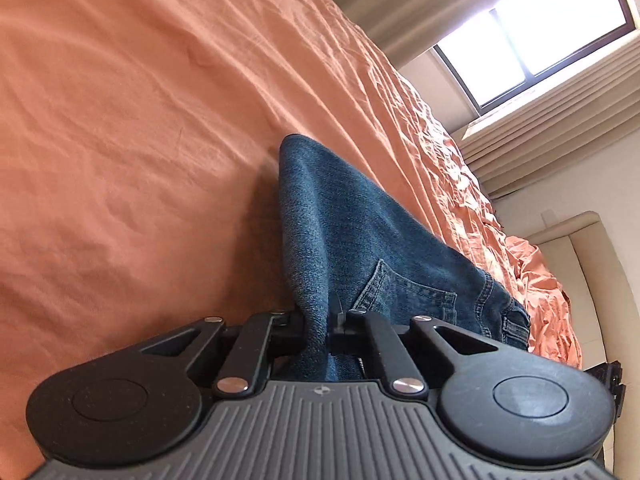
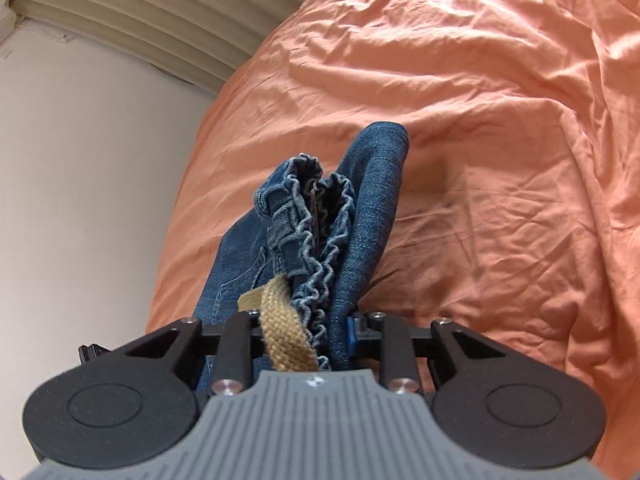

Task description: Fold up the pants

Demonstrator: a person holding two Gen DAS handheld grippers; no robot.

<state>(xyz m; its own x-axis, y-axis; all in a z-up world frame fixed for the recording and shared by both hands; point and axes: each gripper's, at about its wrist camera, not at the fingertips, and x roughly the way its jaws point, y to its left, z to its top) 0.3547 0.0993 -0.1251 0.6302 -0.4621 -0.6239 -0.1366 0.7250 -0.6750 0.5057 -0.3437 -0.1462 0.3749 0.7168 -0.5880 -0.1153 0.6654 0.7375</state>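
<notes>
Gripping blue denim pants point(image 1: 360, 248) with the left gripper point(image 1: 320, 328), fingers clenched on a thick fold of the cloth at 6 o'clock of the left wrist view. Rising from there toward 12 o'clock as a narrow ridge, with a back pocket point(image 1: 404, 292) toward 3 o'clock and the waistband end lower at 4 o'clock. Lying under it and around it, a wrinkled orange bed sheet point(image 1: 140, 120). Showing at 2 o'clock, a bright window point(image 1: 532, 40) with pale curtains point(image 1: 540, 148).

Holding the same pants in the right wrist view with the right gripper point(image 2: 332, 336), fingers closed on the gathered elastic waistband point(image 2: 316, 248) and a folded leg part at 6 o'clock. Hanging beside the waistband toward 7 o'clock, a tan woven drawstring point(image 2: 284, 328). Spreading from 12 to 4 o'clock, the orange sheet; at 9 o'clock, a white wall point(image 2: 80, 200).
</notes>
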